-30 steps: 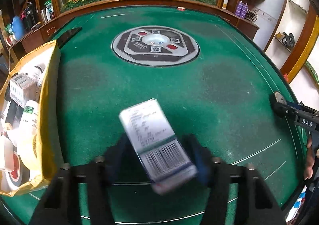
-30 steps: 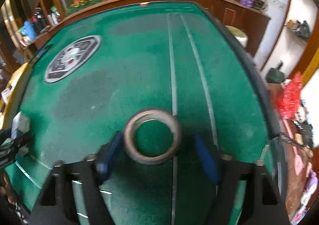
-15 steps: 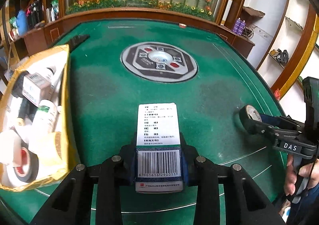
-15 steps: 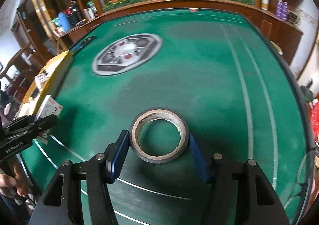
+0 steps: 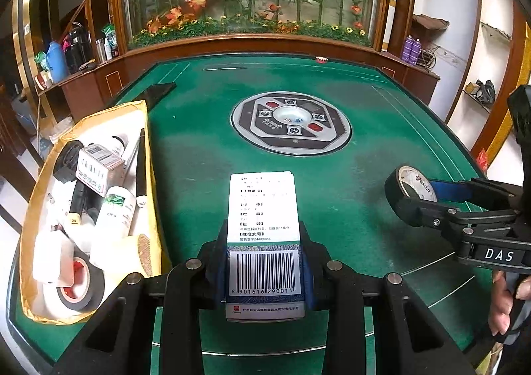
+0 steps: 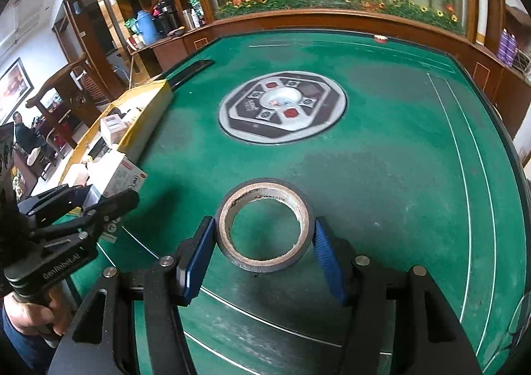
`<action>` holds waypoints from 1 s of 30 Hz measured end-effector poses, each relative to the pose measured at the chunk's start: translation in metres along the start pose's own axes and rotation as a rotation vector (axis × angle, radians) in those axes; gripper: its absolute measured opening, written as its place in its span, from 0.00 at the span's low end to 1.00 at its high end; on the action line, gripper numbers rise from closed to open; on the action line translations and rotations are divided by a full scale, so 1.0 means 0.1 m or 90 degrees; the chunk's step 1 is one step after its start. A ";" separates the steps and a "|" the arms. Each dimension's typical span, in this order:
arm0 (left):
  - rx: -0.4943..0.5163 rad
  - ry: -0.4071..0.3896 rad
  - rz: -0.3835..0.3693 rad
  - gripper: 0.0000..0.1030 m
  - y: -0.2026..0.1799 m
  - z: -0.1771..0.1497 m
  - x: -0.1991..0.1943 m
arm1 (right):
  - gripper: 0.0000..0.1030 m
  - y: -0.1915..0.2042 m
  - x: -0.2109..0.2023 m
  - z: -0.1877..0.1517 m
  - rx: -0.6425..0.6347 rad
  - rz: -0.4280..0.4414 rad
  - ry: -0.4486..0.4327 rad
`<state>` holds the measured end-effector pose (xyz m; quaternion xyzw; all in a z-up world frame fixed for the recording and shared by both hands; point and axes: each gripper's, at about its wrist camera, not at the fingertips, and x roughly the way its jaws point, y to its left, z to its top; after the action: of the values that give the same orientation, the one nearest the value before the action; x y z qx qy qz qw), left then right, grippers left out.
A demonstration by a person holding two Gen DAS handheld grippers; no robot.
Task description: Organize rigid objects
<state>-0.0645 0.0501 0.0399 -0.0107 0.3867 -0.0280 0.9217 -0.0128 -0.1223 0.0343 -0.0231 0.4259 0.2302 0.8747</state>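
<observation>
The left gripper's point(image 5: 265, 270) blue-padded fingers point(image 5: 215, 262) are pinching a white barcoded medicine carton point(image 5: 264, 229); the right gripper's point(image 6: 262, 242) are clamping a black tape roll point(image 6: 264, 229), both above the green felt table point(image 5: 348, 175). Since half a second ago both are riding slightly higher, the yellow box point(image 5: 146, 175) of sorted items staying left.

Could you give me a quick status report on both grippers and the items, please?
Left gripper shut on medicine box. Right gripper shut on tape roll. Yellow box at left, partly filled. Nothing blocking.
</observation>
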 end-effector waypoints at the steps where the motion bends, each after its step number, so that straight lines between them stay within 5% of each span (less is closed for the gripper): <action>1: 0.001 -0.001 0.001 0.35 0.00 0.00 0.00 | 0.57 0.03 0.00 0.01 -0.003 0.003 0.000; 30: 0.014 -0.011 0.022 0.35 0.01 -0.01 -0.03 | 0.57 0.09 0.10 -0.02 -0.003 0.013 0.012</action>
<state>-0.0674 0.0514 0.0412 0.0057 0.3783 -0.0160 0.9255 -0.0132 -0.1106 0.0274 -0.0230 0.4335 0.2401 0.8683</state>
